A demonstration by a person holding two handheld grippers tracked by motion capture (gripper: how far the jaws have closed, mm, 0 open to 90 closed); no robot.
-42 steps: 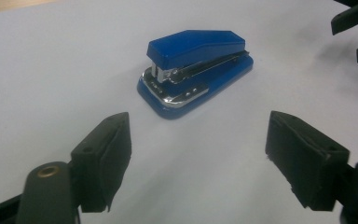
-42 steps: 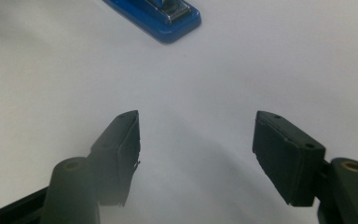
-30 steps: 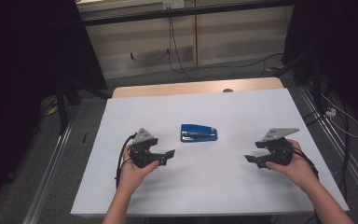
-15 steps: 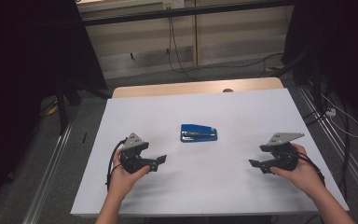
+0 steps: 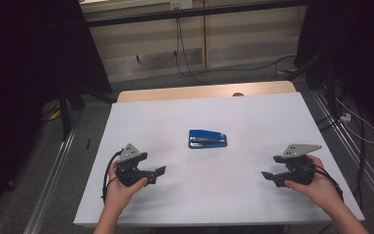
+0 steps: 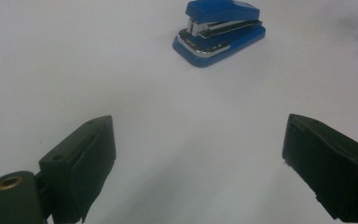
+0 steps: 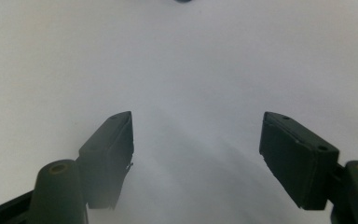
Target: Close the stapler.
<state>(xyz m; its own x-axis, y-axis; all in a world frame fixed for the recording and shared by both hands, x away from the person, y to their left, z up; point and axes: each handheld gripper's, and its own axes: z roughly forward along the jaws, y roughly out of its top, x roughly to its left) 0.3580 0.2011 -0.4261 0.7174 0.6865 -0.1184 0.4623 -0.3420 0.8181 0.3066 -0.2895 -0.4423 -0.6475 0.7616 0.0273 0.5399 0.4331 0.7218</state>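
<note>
1. Blue stapler (image 5: 207, 139) lies flat near the middle of the white tabletop (image 5: 253, 195), between the two hands and a little farther from the person than either, touching nothing else.
2. Left gripper (image 5: 157, 171) sits low over the tabletop at the near left, well apart from the stapler. In the left gripper view its jaws stand wide apart with only bare tabletop between them, and the stapler (image 6: 219, 31) shows ahead, above and a bit right of centre.
3. Right gripper (image 5: 268, 175) sits at the near right, also well apart from the stapler. Its jaws are spread, with nothing between them.
4. Step in hand, as I judge it: the approach. Neither gripper has reached the stapler and nothing is held.
5. The next move probably calls for one gripper to travel forward and inward, line its open jaws across the stapler's narrow sides, then close on them.
</note>
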